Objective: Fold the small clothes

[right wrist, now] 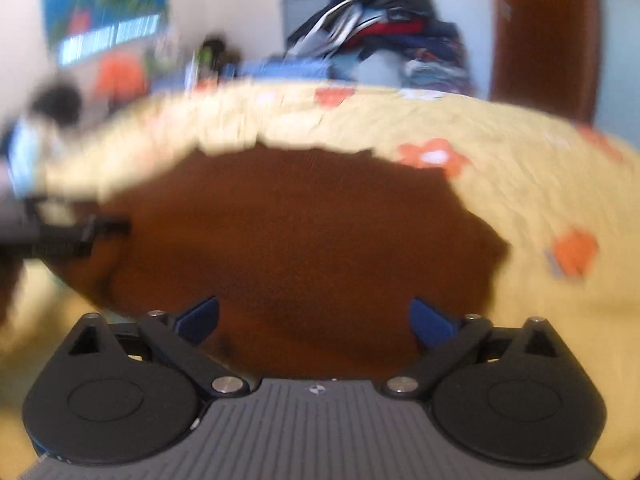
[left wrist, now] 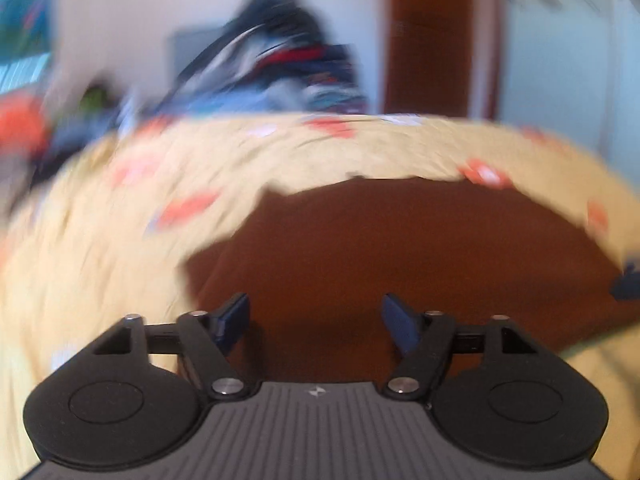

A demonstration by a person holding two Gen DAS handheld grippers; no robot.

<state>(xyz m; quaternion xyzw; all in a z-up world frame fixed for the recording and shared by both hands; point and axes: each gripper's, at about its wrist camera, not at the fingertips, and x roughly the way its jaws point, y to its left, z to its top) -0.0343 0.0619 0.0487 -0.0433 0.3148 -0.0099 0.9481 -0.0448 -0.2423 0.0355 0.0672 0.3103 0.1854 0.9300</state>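
Hovering low over the flat reddish-brown cloth garment (left wrist: 400, 248), the left gripper (left wrist: 316, 320) holds its blue-padded jaws spread and empty; the right gripper (right wrist: 314, 318) is likewise released above the same garment (right wrist: 300, 232), which lies spread on a pale yellow bedspread with orange flowers (right wrist: 520, 184). Beyond, blurred, what appears to be a heap of dark mixed clothing (right wrist: 380, 40) rises before a white wall (left wrist: 120, 20) beside a brown wooden door (left wrist: 432, 36).
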